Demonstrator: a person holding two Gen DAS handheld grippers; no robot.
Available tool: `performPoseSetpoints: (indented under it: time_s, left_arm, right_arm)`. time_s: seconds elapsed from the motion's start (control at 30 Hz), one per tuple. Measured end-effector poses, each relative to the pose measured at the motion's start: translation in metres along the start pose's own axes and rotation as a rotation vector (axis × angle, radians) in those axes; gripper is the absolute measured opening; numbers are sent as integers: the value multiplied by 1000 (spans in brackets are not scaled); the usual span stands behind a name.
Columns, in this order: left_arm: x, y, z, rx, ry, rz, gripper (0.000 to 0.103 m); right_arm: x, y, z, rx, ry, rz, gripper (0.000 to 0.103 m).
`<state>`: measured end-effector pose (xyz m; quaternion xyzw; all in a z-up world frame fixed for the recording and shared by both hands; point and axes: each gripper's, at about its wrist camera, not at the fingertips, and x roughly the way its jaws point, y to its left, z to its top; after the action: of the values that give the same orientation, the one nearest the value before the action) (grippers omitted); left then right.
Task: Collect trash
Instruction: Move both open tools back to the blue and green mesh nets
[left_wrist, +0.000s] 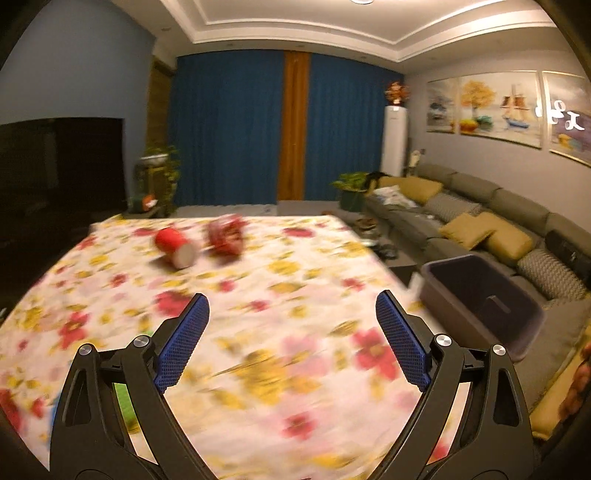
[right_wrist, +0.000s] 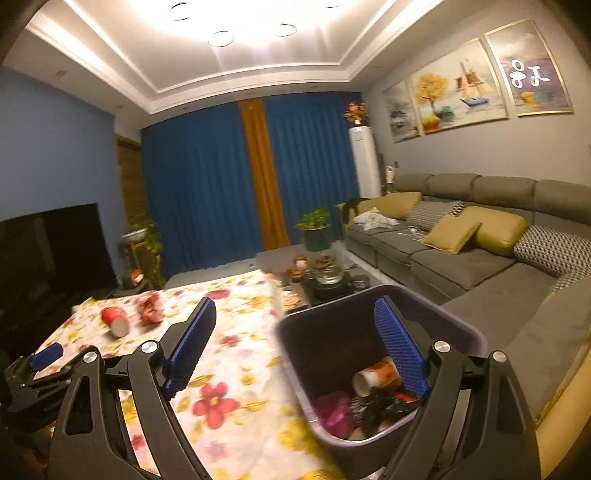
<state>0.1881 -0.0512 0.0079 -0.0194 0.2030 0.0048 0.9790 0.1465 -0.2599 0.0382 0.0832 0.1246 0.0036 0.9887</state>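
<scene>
Warm ceiling lights (right_wrist: 229, 22) glare overhead; the floral tablecloth (left_wrist: 280, 354) smears with motion blur.

Open tongs (left_wrist: 291, 314) over blurred floral tablecloth (left_wrist: 258, 369), red cup (left_wrist: 173, 245), perhaps crumpled wrapper (left_wrist: 226, 236)

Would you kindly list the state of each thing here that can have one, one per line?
Left hand-held gripper: open, empty, over the table.
Right hand-held gripper: open, empty, over the bin's near edge.
Red cup: on its side on the tablecloth.
Red wrapper: crumpled, beside the cup.
Bin: open-topped, partly filled.
Orange cup: on its side in the bin.
Curtains: drawn.
TV: off.
</scene>
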Motion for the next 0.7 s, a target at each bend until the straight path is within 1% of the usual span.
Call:
performPoseSetpoints:
  time_s: [0.13, 0.33, 0.5, 0.53, 0.7]
  left_arm:
    - [-19, 48, -15, -41, 4, 78, 90]
    - [-44, 110, -34, -82, 17, 170, 90]
    - [-58, 153, -49, -114, 34, 198, 90]
    - [-59, 161, -51, -120, 45, 199, 90]
    - [-59, 188, -63, -139, 106, 184, 90]
  right_arm:
    - [-1, 38, -9, -33, 13, 63, 85]
    - [-1, 98, -23, -81, 43, 161, 85]
    - [2, 135, -34, -97, 77, 234, 85]
    - [2, 145, -37, -107, 83, 249, 85]
    - [0, 171, -46, -132, 99, 288, 85]
